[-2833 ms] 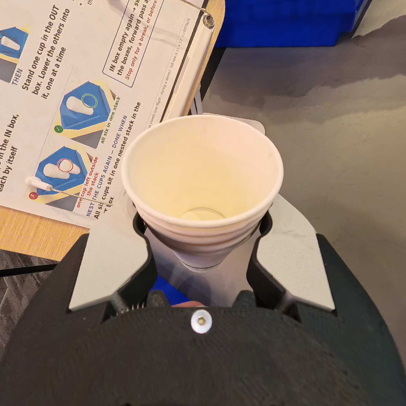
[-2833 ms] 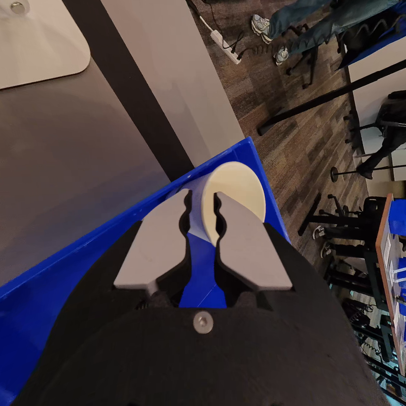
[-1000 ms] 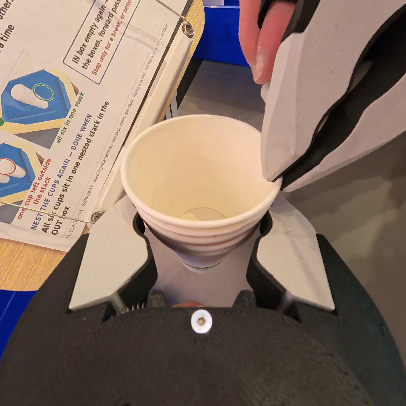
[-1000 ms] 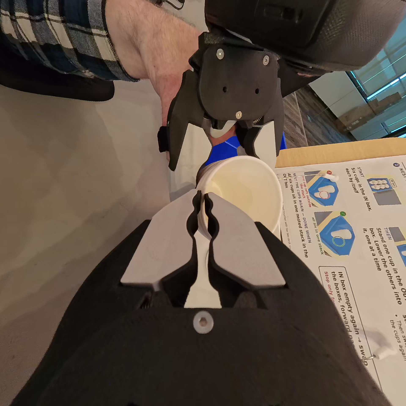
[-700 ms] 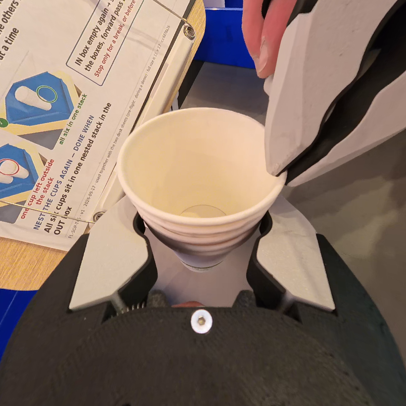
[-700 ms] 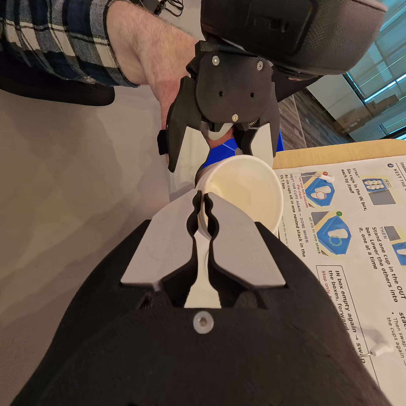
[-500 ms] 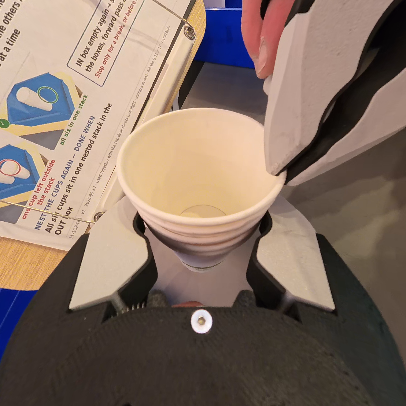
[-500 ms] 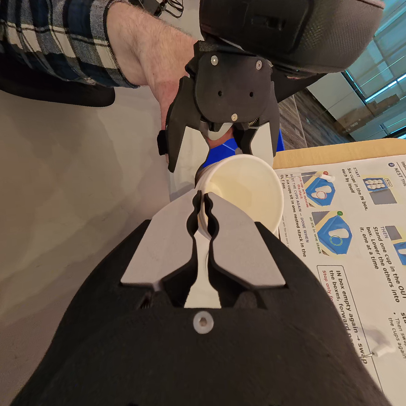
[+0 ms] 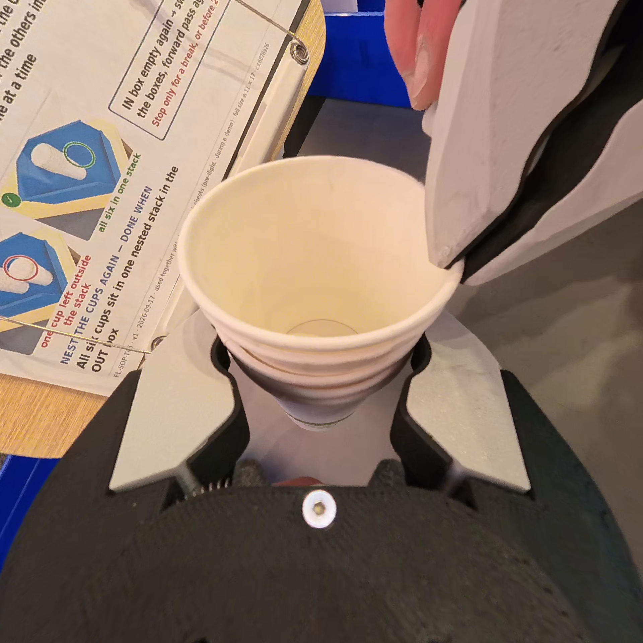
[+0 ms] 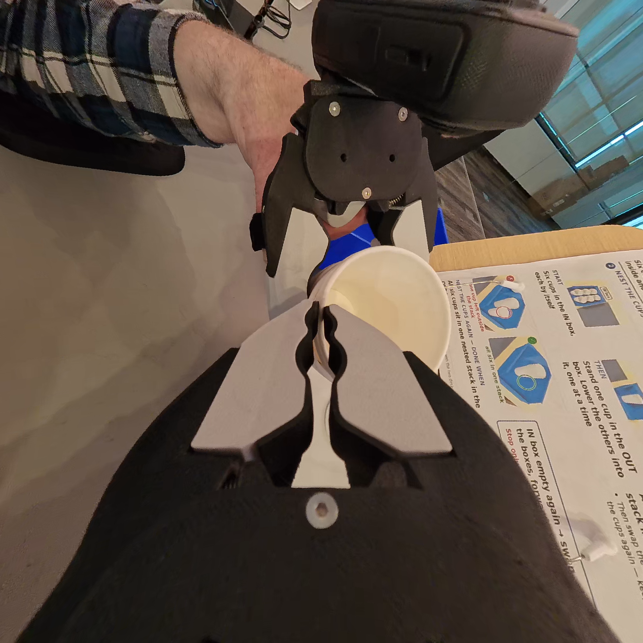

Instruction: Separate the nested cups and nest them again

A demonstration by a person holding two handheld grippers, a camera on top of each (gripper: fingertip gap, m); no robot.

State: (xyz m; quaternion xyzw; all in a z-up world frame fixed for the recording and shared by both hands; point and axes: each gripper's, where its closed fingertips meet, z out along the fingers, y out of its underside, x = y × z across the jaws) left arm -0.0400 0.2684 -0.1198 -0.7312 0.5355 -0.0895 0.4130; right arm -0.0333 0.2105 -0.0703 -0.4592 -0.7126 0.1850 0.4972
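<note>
White paper cup stack (image 9: pixel 313 285) seated between the wide-spread fingers of the left gripper (image 9: pixel 320 351), pads against its lower rims; rim wall of the top cup (image 10: pixel 389 306) pinched in the nearly closed right gripper (image 10: pixel 320 313), above the grey table (image 10: pixel 104 313) beside the instruction sheet (image 9: pixel 104 139)

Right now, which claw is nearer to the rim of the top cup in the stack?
Right. The right claw is pinched on the top cup's rim, one finger inside and one outside. The left claw grips the stack of cups lower down, below that rim.
</note>
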